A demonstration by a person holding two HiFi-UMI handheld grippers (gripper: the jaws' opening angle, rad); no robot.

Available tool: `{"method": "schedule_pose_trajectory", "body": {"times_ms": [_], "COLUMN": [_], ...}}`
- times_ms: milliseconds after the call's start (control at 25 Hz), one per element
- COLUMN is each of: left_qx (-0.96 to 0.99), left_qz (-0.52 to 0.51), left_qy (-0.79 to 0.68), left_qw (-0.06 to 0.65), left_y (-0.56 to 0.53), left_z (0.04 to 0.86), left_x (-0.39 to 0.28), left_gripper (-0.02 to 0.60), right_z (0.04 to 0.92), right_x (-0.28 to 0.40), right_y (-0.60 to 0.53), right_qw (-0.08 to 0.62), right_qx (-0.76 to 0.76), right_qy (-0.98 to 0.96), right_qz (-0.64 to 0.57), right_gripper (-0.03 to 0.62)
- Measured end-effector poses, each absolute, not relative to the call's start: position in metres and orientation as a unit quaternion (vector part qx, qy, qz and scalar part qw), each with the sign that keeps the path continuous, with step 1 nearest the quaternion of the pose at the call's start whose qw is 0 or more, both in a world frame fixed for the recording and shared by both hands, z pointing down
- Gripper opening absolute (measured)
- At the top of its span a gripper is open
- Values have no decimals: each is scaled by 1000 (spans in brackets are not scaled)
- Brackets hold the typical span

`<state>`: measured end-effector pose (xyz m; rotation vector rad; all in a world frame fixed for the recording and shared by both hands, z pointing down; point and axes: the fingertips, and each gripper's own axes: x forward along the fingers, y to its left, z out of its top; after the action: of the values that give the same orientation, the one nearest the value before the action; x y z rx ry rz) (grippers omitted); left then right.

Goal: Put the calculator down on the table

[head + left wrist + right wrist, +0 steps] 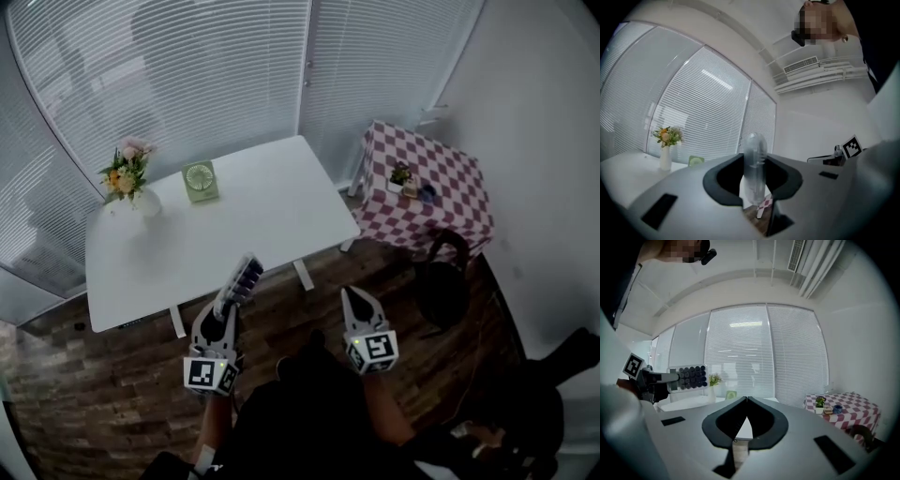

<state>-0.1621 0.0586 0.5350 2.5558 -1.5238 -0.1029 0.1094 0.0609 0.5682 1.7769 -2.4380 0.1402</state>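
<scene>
Flower vase at far left corner of white table. Small green gadget just beside it, along far edge. Red-checked side table to right, carrying potted plant and blue cup. White blinds behind. Black chair on wood floor.

The right gripper has its jaws touching at the tips, with nothing between them. Beyond lies a white table, with a flower vase and a small green object near its far edge. At the left, the left gripper holds the calculator. A checkered table on the right carries a potted plant and a blue cup.
</scene>
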Motion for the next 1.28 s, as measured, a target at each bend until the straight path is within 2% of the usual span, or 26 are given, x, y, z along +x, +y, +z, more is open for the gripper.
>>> {"method": "schedule_pose_trajectory", "body": {"times_ms": [520, 760, 960, 1280], "left_qx": [840, 839, 841, 824], "left_qz": [-45, -34, -32, -35], "left_qy": [-533, -538, -535, -562], "left_qw": [84, 76, 68, 68], "left_y": [14, -22, -63, -121], "left_z": [534, 535, 526, 517], "left_x": [-168, -153, -139, -126], "left_gripper": [103, 103, 103, 103], "right_z": [570, 571, 564, 554], "right_x": [109, 110, 116, 127], "right_y": [-3, -36, -80, -147], "right_qw": [62, 102, 86, 103], "right_qx": [577, 558, 548, 524], "right_qy": [-813, -823, -832, -845], "right_qz": [45, 16, 22, 3], "right_gripper": [6, 6, 6, 6]}}
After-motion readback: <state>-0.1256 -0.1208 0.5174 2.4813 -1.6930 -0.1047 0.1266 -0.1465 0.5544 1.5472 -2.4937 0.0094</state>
